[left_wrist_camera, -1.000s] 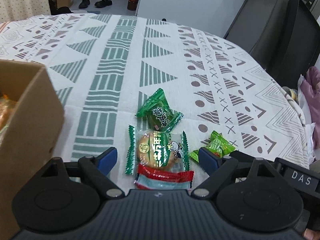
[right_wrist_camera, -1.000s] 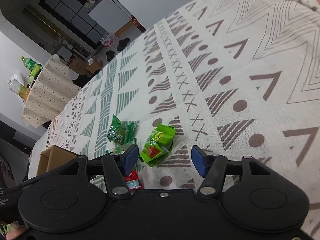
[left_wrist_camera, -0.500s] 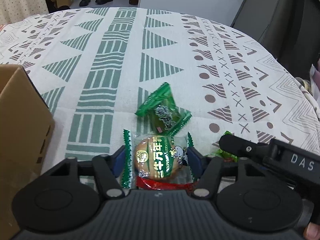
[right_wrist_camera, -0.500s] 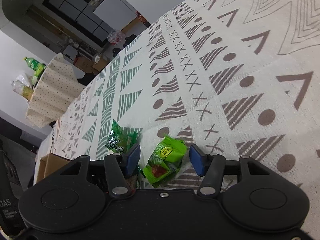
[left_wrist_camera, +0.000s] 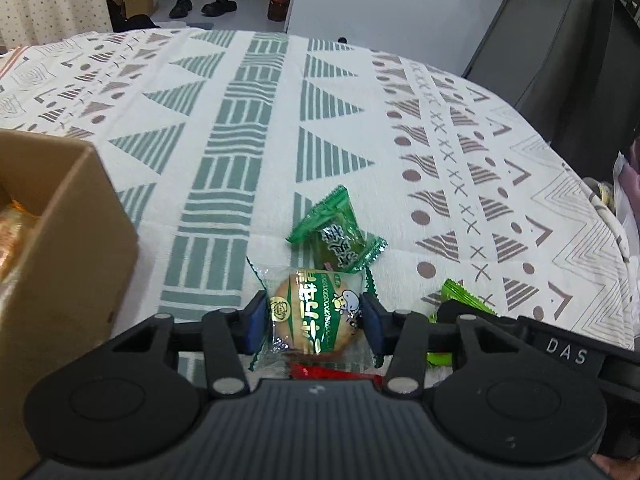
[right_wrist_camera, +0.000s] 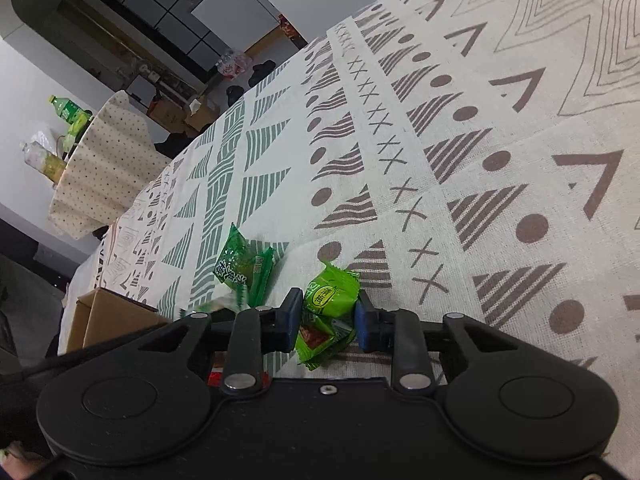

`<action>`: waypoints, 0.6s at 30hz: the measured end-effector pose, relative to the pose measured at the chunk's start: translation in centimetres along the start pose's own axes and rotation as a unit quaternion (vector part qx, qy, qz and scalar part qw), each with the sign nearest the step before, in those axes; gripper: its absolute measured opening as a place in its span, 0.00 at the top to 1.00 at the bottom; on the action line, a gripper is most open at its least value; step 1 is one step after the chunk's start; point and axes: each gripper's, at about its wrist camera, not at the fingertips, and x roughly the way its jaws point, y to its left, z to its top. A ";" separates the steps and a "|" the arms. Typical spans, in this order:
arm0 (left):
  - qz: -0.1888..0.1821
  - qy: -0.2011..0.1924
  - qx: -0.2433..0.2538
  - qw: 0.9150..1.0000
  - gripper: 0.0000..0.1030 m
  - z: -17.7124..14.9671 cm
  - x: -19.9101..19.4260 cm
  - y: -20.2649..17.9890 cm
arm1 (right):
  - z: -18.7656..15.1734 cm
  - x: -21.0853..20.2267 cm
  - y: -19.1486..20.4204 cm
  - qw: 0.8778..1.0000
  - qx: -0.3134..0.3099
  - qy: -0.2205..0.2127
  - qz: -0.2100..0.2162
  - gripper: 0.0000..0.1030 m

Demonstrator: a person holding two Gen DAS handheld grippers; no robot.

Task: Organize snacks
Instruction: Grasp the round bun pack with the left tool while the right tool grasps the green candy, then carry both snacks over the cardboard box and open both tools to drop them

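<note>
My left gripper (left_wrist_camera: 313, 322) is shut on a round biscuit in a clear green-edged wrapper (left_wrist_camera: 312, 312), held just above the patterned tablecloth (left_wrist_camera: 240, 128). A red-and-white packet (left_wrist_camera: 332, 372) lies beneath it. A dark green candy packet (left_wrist_camera: 340, 236) rests just beyond. My right gripper (right_wrist_camera: 326, 322) is shut on a light green candy packet (right_wrist_camera: 330, 304), low over the cloth. The dark green packet (right_wrist_camera: 238, 264) lies to its left. The right gripper's black body (left_wrist_camera: 520, 332) shows at the lower right of the left wrist view.
An open cardboard box (left_wrist_camera: 60, 240) with wrapped snacks inside stands at the left; its corner (right_wrist_camera: 108, 316) also shows in the right wrist view. Dark chairs (left_wrist_camera: 580, 60) stand past the table's right edge. A second table with bottles (right_wrist_camera: 92, 152) stands further off.
Both grippers went from open to shut: the left on the round biscuit packet, the right on the light green candy packet. The biscuit packet has lifted slightly off the red packet.
</note>
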 end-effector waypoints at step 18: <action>0.017 -0.058 0.000 0.998 0.54 0.0 -8.1 1.0 | -0.1 -4.7 4.2 0.997 -0.031 -0.065 0.031 0.74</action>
